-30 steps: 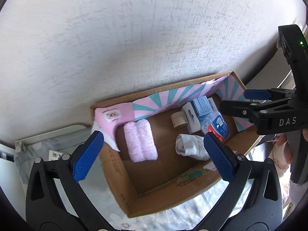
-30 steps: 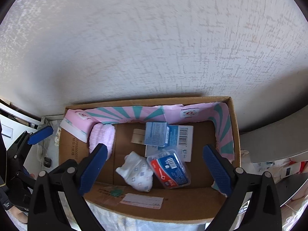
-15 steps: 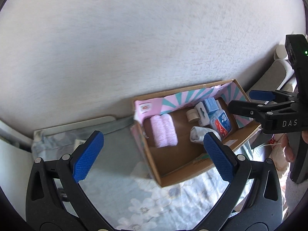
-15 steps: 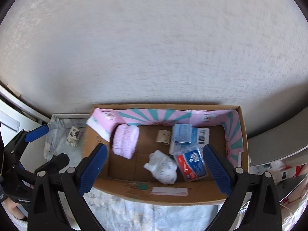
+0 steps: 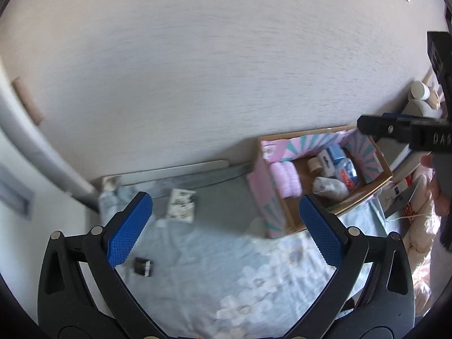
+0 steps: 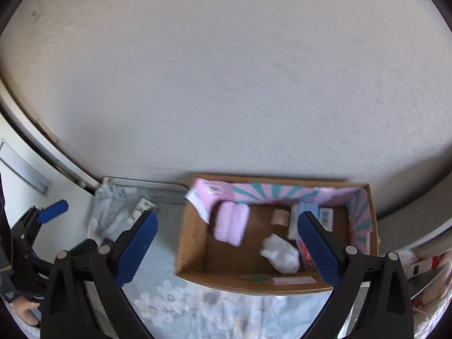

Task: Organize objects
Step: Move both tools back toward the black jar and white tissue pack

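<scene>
**Empty fingers, loose items on the bed**

Both grippers hover with fingers spread wide, holding nothing. Between the left gripper (image 5: pixel 226 227) fingers lies the flowered bed sheet (image 5: pixel 248 276). A small black item (image 5: pixel 143 266) lies on it just beside the left finger's tip, and a white packet (image 5: pixel 181 205) sits a little beyond that same finger, toward the wall (image 5: pixel 197 70).

The cardboard box (image 6: pixel 195 254) stands beyond and between the right gripper (image 6: pixel 227 251) fingers. It holds a pink roll (image 6: pixel 231 223), a white sock bundle (image 6: pixel 281 252), a tape roll (image 6: pixel 279 217) and blue packages (image 6: pixel 308 212).

The risk, as I judge it: the left view is blurred, so a reach for the black item could miss or pinch the soft sheet with it. The flat packet may also slide away when the fingers close.
</scene>
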`<action>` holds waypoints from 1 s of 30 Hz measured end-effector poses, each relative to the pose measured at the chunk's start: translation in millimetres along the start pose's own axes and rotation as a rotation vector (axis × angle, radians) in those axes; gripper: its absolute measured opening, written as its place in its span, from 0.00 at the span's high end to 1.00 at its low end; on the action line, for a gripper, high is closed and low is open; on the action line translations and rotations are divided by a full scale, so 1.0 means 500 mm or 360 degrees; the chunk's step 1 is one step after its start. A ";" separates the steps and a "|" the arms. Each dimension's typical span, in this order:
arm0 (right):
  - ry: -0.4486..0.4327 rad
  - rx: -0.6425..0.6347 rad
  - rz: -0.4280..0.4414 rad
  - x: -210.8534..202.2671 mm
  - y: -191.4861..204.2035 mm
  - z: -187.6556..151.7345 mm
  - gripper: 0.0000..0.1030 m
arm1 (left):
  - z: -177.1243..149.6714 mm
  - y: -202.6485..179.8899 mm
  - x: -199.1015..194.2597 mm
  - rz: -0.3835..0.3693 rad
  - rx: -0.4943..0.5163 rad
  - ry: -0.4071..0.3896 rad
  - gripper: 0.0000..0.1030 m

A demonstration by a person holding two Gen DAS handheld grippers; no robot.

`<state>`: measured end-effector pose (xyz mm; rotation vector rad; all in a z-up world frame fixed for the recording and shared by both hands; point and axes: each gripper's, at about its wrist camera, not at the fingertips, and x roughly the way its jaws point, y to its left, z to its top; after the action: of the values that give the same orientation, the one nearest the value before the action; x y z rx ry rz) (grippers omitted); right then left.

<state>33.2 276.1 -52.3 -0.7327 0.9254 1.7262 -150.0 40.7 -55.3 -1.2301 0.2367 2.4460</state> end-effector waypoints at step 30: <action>0.0147 -0.0507 0.0231 0.259 0.353 -0.067 0.04 | -0.275 0.244 0.053 0.0136 -0.0368 0.0013 0.00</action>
<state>-173.0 274.1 -132.7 -0.9792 0.7886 2.0097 -114.0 -107.1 -162.2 -1.3498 0.0078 2.6005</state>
